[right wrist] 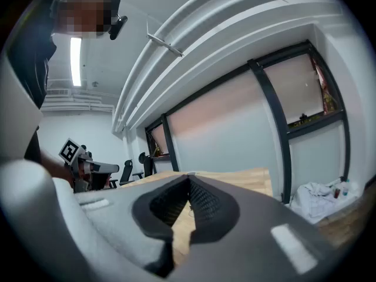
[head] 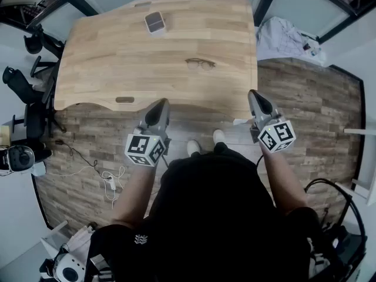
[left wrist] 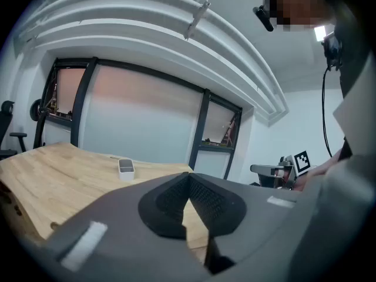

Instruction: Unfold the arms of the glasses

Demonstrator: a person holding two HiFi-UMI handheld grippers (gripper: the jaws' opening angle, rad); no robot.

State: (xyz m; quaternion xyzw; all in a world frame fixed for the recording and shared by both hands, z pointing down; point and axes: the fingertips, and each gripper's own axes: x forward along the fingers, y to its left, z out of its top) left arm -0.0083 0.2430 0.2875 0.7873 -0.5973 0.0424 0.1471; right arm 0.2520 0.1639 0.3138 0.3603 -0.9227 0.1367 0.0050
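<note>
the head camera looked steeply down from high up, over the person's own dark top. it saw the whole wooden table (head: 117,63) ahead, well below, with the left gripper (head: 161,103) and right gripper (head: 253,94) near the table's front edge. each gripper camera sat close behind its own jaws, low down, and looked almost level across the table toward the big windows (left wrist: 141,122). all three views shared the table top. each gripper camera also saw the other gripper off to one side.
</note>
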